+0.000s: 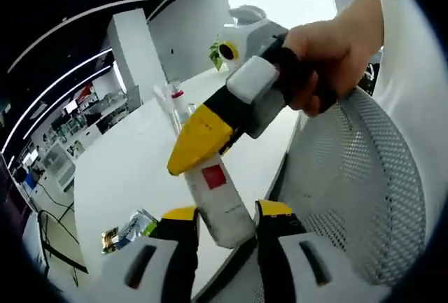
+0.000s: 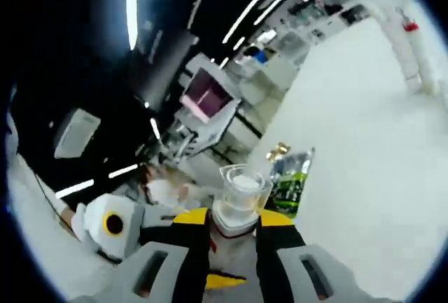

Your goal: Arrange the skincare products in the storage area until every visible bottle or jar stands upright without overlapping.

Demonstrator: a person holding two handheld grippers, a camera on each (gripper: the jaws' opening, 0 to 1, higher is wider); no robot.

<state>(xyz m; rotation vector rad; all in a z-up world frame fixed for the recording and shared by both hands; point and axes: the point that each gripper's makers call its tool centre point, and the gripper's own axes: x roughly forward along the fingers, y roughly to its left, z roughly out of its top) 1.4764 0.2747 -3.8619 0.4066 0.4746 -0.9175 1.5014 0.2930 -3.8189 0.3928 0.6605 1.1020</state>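
Observation:
A white bottle [image 1: 218,201] with a red square label stands between the jaws of my left gripper [image 1: 227,212], which is shut on its body. My right gripper [image 1: 199,141], held by a hand, comes in from the upper right, and its yellow jaws cover the bottle's top. In the right gripper view, the bottle's clear cap [image 2: 242,192] sits between the jaws of my right gripper [image 2: 234,220], which close on it. The bottle is held off the white table [image 1: 133,163].
A green foil sachet [image 1: 129,229] [image 2: 290,177] lies on the table near its edge. Clear bottles with red caps [image 1: 175,103] [image 2: 413,44] stand farther back. A white mesh chair [image 1: 364,191] is on the right. A potted plant [image 1: 218,51] stands at the table's far end.

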